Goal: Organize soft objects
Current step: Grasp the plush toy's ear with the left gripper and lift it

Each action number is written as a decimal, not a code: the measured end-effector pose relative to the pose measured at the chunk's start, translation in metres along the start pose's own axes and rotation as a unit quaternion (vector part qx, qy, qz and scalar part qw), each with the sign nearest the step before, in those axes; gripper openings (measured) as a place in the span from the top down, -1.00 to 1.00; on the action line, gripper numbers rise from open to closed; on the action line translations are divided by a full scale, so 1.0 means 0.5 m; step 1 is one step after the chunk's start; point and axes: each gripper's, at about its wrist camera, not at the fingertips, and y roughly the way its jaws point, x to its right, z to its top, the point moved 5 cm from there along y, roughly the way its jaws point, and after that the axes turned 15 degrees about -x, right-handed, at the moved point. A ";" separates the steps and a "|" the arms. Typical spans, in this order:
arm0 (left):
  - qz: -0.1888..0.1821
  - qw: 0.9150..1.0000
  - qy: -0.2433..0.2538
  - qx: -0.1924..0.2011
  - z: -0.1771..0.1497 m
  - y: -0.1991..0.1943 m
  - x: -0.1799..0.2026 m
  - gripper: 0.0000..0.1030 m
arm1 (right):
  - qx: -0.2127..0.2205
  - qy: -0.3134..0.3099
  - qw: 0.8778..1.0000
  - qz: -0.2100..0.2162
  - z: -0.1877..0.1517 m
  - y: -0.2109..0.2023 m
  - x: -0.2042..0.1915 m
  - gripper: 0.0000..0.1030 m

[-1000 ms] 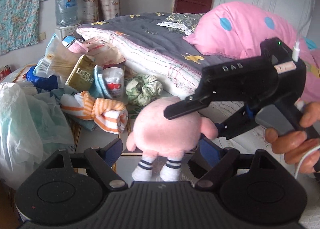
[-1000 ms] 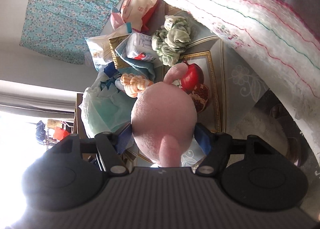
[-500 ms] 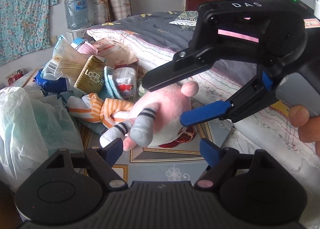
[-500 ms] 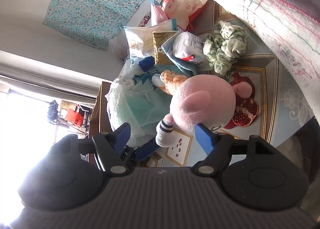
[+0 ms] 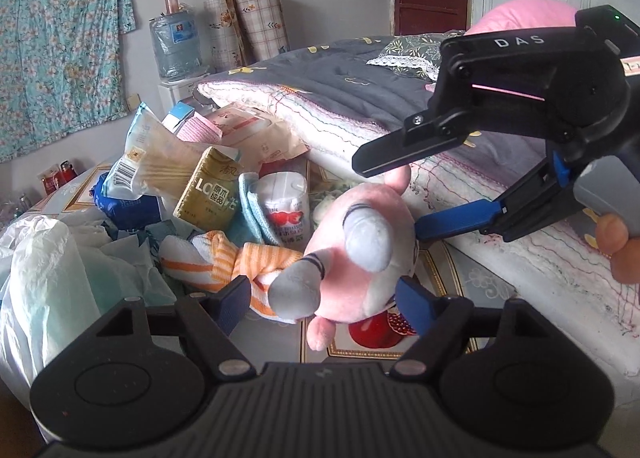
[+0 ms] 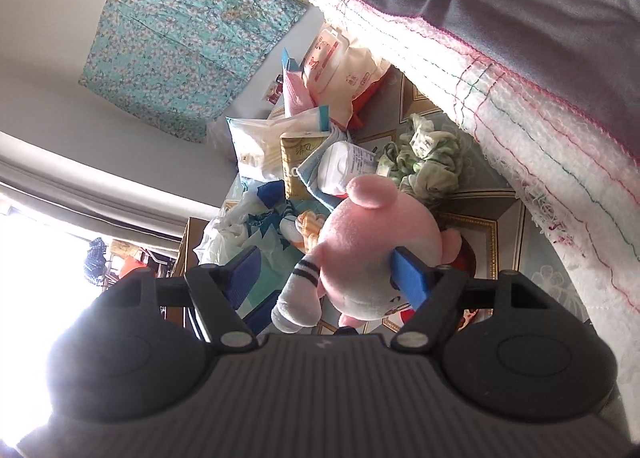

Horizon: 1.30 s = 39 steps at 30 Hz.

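The left claw (image 5: 320,290) points down at the bench (image 5: 472,282) with its jaws apart; they have just been closing a little, and the pink plush toy (image 5: 384,290) lies between them, feet toward the camera, the 3 o'clock pad against its body and the 9 o'clock pad clear of it. The right claw (image 6: 324,262) comes in from 3 o'clock in the left wrist view, tilted down, a hand (image 5: 618,246) on its grip. It is clamped on the toy and carries it above the bench: in its own view the 3 o'clock pad dents the pink body, though I cannot tell how the other pad meets it. At 9 o'clock of the toy sits a pale plastic bag (image 5: 52,258), crumpled, with something light teal inside. Between bag and toy lies an orange-striped cloth (image 5: 224,258); behind it, toward 11 o'clock, packets pile up around a yellow tissue pack (image 5: 212,189). The bed (image 5: 360,89) runs along the bench from 12 to 3 o'clock.
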 end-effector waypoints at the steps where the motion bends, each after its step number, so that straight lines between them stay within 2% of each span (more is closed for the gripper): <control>1: 0.000 1.000 0.003 -0.001 0.004 0.004 0.003 -0.58 | 0.000 0.002 1.000 0.001 0.002 -0.002 0.004 -0.41; 7: -0.008 1.000 0.023 -0.014 0.028 0.028 0.027 -0.56 | 0.000 0.022 1.000 0.006 0.013 0.000 0.033 -0.41; 11: -0.021 0.999 0.027 -0.022 0.034 0.035 0.041 -0.29 | -0.005 0.037 0.999 0.007 0.017 0.016 0.053 -0.41; 12: -0.027 0.999 0.023 -0.023 0.034 0.035 0.043 -0.22 | -0.007 0.042 0.999 0.009 0.017 0.020 0.058 -0.41; 16: -0.027 0.999 0.010 -0.026 0.034 0.030 0.045 -0.16 | -0.005 0.049 0.999 0.020 0.017 0.022 0.058 -0.42; 20: -0.067 0.996 -0.045 -0.039 0.031 0.010 0.025 -0.12 | 0.000 0.029 0.999 0.025 0.013 0.001 0.027 -0.44; 22: -0.094 0.991 -0.088 -0.041 0.027 -0.004 0.007 -0.12 | 0.000 0.010 1.000 0.025 0.010 -0.008 0.004 -0.45; 24: -0.123 0.982 -0.138 -0.048 0.016 -0.008 -0.014 -0.12 | -0.001 -0.007 1.000 0.022 0.008 -0.008 -0.015 -0.46; 26: -0.155 0.965 -0.202 -0.064 -0.006 -0.001 -0.038 -0.11 | -0.008 -0.021 1.000 0.016 0.003 0.007 -0.028 -0.46; 28: -0.168 0.951 -0.249 -0.077 -0.032 0.012 -0.058 -0.11 | -0.023 -0.022 0.999 0.019 -0.002 0.030 -0.031 -0.46; 30: -0.178 0.940 -0.281 -0.076 -0.054 0.019 -0.074 -0.12 | -0.029 -0.024 0.999 0.033 -0.008 0.050 -0.034 -0.46; 31: -0.181 0.938 -0.288 -0.073 -0.060 0.017 -0.080 -0.13 | -0.030 -0.027 0.999 0.035 -0.008 0.056 -0.038 -0.46; 39: -0.146 0.952 -0.263 -0.061 -0.080 -0.020 -0.092 -0.36 | -0.061 -0.030 0.996 0.059 -0.009 0.097 -0.065 -0.45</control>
